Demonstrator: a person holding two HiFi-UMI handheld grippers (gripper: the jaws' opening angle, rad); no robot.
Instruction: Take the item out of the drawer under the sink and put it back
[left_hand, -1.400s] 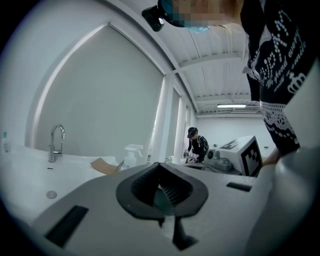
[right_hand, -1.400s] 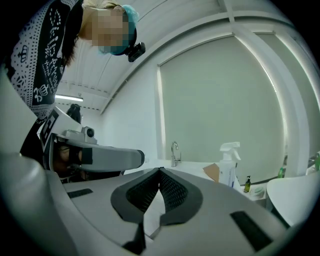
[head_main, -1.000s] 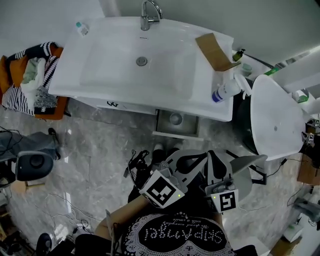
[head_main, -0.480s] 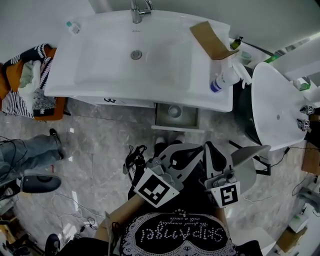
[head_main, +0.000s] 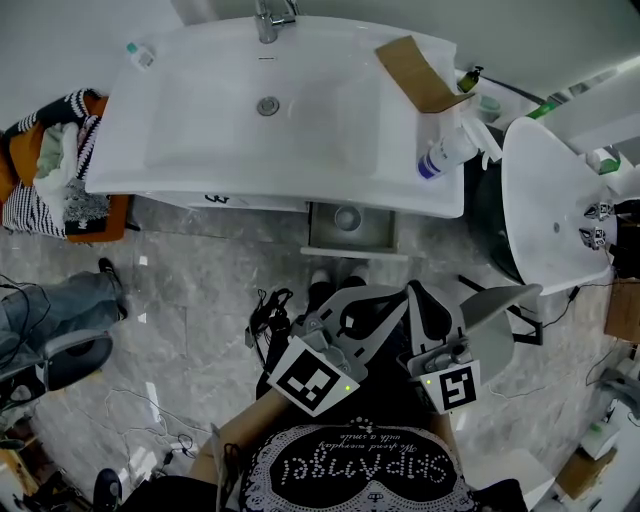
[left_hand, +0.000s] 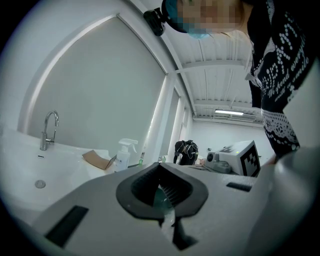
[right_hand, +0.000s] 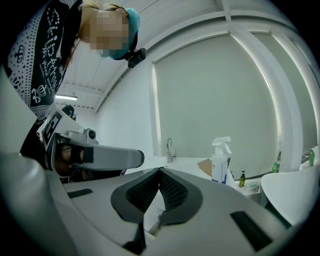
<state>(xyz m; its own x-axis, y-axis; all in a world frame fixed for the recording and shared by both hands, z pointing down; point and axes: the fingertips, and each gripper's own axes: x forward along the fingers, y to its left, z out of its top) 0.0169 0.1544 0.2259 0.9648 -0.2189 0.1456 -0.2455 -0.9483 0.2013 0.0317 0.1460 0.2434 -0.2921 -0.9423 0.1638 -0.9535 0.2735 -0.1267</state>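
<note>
- Since a second ago, the sink and drawer have slid higher in the head view, while both tools have stayed low in front of the person's chest.
- Inside the open grey metal drawer (head_main: 375, 238) lies the small round pale-grey item (head_main: 347, 217). The drawer juts out from under the front edge of the white rectangular sink (head_main: 200, 130), right of the drain.
- On the left tool (left_hand: 161, 190) the jaws are pressed together, ribbed black pads meeting with nothing between them. It is well apart from the drawer.
- On the right tool (right_hand: 159, 192) the jaws are likewise closed and empty, just beside the left one.
- Each tool carries a cube with a black-and-white square marker, one on the left (head_main: 315, 378) and one on the right (head_main: 452, 388). They bear patterns only, no letters.
- A chrome tap (head_main: 268, 20) stands at the back of the sink.
- At the sink's right front corner stands a white spray bottle with a blue label (head_main: 445, 160); its print is too small to read.
- A folded brown cardboard piece (head_main: 420, 75) lies behind the bottle.
- A small black mark (head_main: 215, 198) on the sink's front edge cannot be read.
- Studded lettering on the person's black top (head_main: 360, 470) shows upside down and cannot be read with certainty.
- Grey marbled floor (head_main: 200, 290) lies between the person and the drawer.
</note>
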